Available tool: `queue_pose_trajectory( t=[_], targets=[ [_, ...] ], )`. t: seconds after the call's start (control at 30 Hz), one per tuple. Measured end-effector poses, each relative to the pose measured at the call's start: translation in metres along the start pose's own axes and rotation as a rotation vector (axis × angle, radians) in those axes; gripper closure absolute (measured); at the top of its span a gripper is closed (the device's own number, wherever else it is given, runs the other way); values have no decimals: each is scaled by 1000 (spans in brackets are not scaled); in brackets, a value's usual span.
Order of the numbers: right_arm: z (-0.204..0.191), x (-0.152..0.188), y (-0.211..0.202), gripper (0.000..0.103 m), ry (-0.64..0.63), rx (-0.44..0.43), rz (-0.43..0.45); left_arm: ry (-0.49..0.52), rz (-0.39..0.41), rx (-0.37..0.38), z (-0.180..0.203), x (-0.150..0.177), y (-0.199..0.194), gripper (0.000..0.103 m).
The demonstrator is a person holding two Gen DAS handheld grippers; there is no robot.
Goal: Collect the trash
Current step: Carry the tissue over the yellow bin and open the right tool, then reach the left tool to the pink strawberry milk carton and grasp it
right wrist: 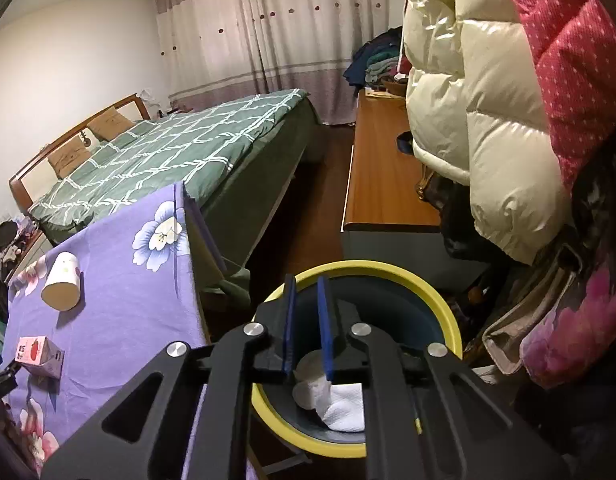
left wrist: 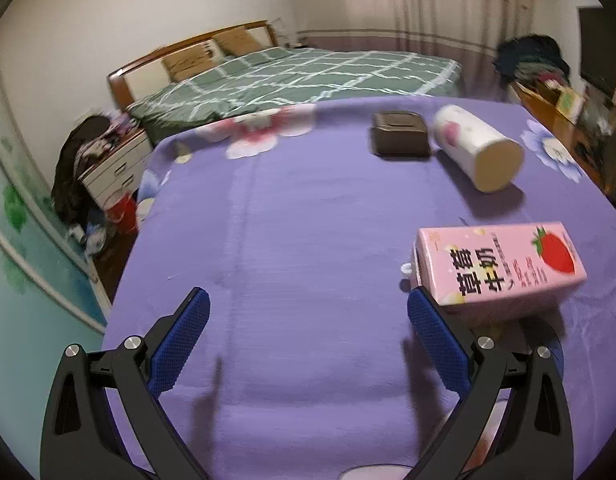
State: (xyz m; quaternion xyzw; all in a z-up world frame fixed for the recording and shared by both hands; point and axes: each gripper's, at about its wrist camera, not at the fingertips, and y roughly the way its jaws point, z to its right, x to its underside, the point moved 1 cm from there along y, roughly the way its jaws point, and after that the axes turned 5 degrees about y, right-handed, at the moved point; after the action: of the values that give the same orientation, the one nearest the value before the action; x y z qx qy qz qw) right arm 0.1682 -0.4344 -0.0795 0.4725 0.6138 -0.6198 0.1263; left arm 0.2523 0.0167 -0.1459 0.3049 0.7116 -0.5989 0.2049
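Your left gripper (left wrist: 308, 304) is wide open above the purple flowered tablecloth (left wrist: 291, 240), with nothing between its blue pads. The pink strawberry-milk carton (left wrist: 496, 268) lies on its side just outside the right finger (left wrist: 436, 332); whether it touches the finger, you cannot tell. To the left, bare cloth runs as far as the table edge. Further away lies a white paper cup with pink flowers (left wrist: 476, 148) on its side, and just beside it a dark brown box (left wrist: 400, 134). Both are near the far edge, towards the green checked bed (left wrist: 291, 76).

Your right gripper (right wrist: 305, 320) hangs over the dark round trash bin with a yellow rim (right wrist: 452, 304). Its pads are nearly together, with a narrow gap, and hold nothing. White crumpled paper (right wrist: 344, 404) lies inside the bin. The bin stands just beside the table edge, between the table and the hanging cream puffer coat (right wrist: 480, 112).
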Motion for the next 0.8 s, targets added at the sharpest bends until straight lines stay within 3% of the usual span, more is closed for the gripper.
queue_pose_trajectory(
  t=[0.27,0.53,0.8],
  targets=[
    [7,1,2,87,14,0,-9,144,15,127,50,0,-13,5],
    [15,3,4,85,33,-7,-14,327,25,330,124,9,-44,5],
    [20,6,7,80,53,-24,-22,369,18,361,147,-7,-48,5]
  ],
)
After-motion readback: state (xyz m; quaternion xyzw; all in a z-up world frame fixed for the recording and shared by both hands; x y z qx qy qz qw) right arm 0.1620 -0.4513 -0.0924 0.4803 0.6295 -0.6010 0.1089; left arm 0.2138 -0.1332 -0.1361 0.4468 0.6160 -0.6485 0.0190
